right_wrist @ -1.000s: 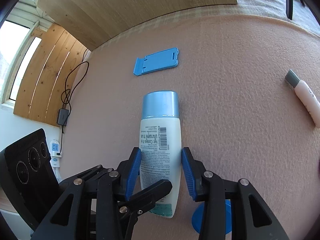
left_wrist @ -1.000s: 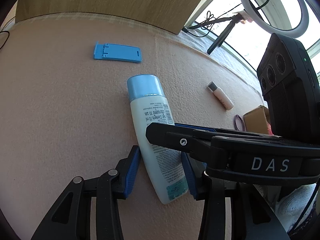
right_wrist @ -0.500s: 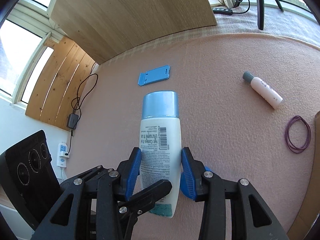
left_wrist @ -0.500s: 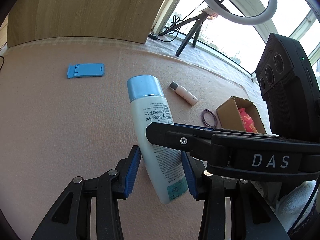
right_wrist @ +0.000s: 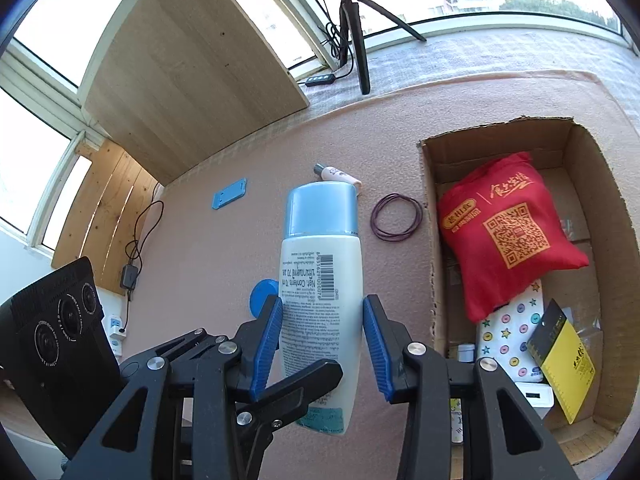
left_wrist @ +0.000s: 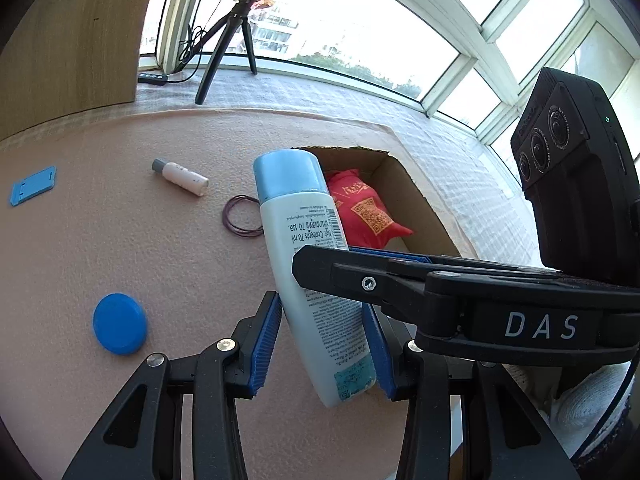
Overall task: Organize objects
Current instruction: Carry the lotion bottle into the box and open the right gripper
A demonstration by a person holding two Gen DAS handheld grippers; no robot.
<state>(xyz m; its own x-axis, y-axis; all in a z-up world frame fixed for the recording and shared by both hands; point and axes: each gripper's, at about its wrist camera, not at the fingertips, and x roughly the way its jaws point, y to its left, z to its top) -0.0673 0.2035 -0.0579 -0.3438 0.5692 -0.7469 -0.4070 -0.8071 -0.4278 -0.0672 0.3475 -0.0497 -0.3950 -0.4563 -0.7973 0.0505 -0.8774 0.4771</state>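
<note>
A white bottle with a light blue cap (left_wrist: 296, 220) (right_wrist: 320, 264) is held in the air above the pink mat, cap pointing away. My left gripper (left_wrist: 322, 340) is shut on its lower body. My right gripper (right_wrist: 322, 340) is shut on it too and crosses over it from the right in the left wrist view. The cap hangs by the near left corner of an open cardboard box (left_wrist: 416, 192) (right_wrist: 430, 240). Inside lie a red bag (left_wrist: 368, 208) (right_wrist: 504, 232), a white spotted case (right_wrist: 516, 320) and a yellow card (right_wrist: 560, 364).
On the mat lie a small white tube (left_wrist: 182, 174) (right_wrist: 340, 174), a purple hair band (left_wrist: 224, 216) (right_wrist: 373, 220), a blue flat stand (left_wrist: 32, 186) (right_wrist: 229, 194) and a blue disc (left_wrist: 119, 324) (right_wrist: 262, 296). A tripod (right_wrist: 354, 28) and a wooden board (right_wrist: 192, 72) stand at the back.
Both grippers have lifted the bottle off the mat and carried it right. The box and its contents have come into view, and the blue stand has dropped back to the left.
</note>
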